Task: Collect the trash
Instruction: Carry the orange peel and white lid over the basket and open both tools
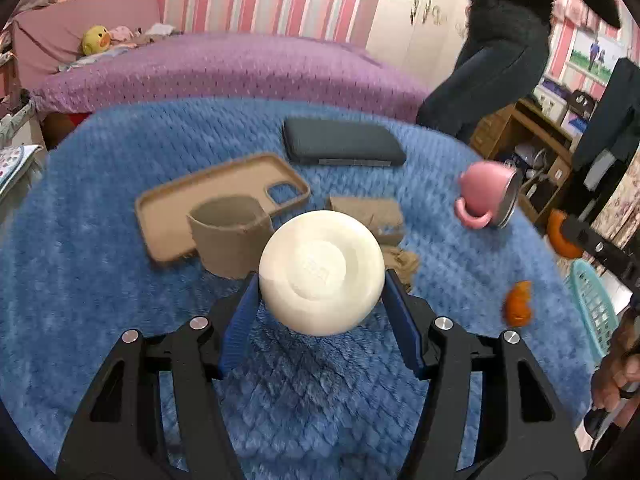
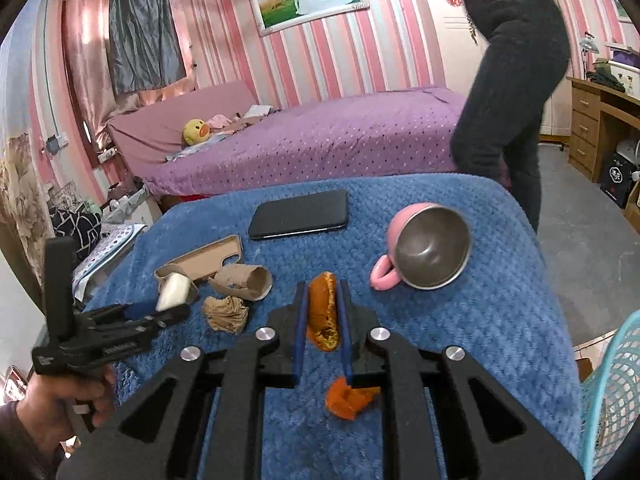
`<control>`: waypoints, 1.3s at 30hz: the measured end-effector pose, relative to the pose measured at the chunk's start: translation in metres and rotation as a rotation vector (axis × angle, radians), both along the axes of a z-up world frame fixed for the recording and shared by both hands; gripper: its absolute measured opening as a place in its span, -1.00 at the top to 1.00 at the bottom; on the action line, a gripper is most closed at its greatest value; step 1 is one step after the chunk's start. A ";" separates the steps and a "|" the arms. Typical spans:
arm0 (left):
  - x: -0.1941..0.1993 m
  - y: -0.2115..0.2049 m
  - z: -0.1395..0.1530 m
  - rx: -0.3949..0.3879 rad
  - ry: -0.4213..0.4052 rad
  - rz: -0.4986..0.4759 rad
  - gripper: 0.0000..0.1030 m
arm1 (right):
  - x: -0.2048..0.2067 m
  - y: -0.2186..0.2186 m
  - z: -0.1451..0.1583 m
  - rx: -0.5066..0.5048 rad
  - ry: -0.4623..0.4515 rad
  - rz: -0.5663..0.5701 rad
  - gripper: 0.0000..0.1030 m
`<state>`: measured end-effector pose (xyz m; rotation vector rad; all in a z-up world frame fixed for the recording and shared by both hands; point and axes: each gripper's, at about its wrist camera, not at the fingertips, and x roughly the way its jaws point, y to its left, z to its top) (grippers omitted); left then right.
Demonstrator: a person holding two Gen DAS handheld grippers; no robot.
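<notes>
My left gripper (image 1: 320,278) is shut on a white cup (image 1: 320,268), seen bottom-on, with a blue pad against each side; it hangs just above the blue blanket (image 1: 120,280). From the right wrist view this gripper (image 2: 176,308) and the cup (image 2: 173,294) are at the left. My right gripper (image 2: 322,286) is shut on a curved orange peel (image 2: 322,312) lifted off the blanket. A second orange peel (image 2: 348,398) lies under it on the blanket (image 2: 460,320). A brown cardboard sleeve (image 1: 228,236), torn cardboard (image 1: 372,216) and a crumpled brown wad (image 2: 226,314) lie close by.
A tan phone case (image 1: 216,208), a black phone (image 1: 344,144) and a pink mug (image 2: 424,248) on its side rest further back. A teal basket (image 2: 616,392) stands at the blanket's right edge. A person in black (image 2: 516,80) stands by the purple bed (image 2: 320,140).
</notes>
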<state>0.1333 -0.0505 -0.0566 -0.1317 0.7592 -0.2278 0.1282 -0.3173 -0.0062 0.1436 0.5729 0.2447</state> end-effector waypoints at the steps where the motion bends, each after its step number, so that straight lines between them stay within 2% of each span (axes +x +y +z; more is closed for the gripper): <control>1: -0.005 0.002 0.006 -0.001 -0.017 0.004 -0.17 | -0.004 -0.003 0.002 -0.009 -0.007 -0.007 0.72; 7: -0.032 -0.003 0.033 -0.006 -0.090 0.007 -0.17 | -0.026 -0.023 0.008 -0.073 -0.003 -0.084 0.72; 11: -0.043 -0.029 0.041 -0.011 -0.102 -0.039 -0.17 | -0.042 -0.045 0.005 -0.111 0.030 -0.147 0.72; 15: -0.048 -0.073 0.045 0.000 -0.106 -0.105 -0.17 | -0.058 -0.075 0.005 -0.151 0.029 -0.217 0.72; 21: -0.059 -0.146 0.052 0.016 -0.125 -0.215 -0.17 | -0.083 -0.131 0.014 -0.133 0.005 -0.305 0.72; 26: -0.066 -0.203 0.055 -0.005 -0.126 -0.289 -0.17 | -0.101 -0.175 0.019 -0.125 -0.004 -0.389 0.72; 32: -0.077 -0.288 0.057 -0.026 -0.123 -0.401 -0.17 | -0.118 -0.227 0.013 -0.127 0.012 -0.484 0.72; 39: -0.091 -0.365 0.056 -0.033 -0.119 -0.509 -0.17 | -0.129 -0.269 0.004 -0.112 0.035 -0.554 0.72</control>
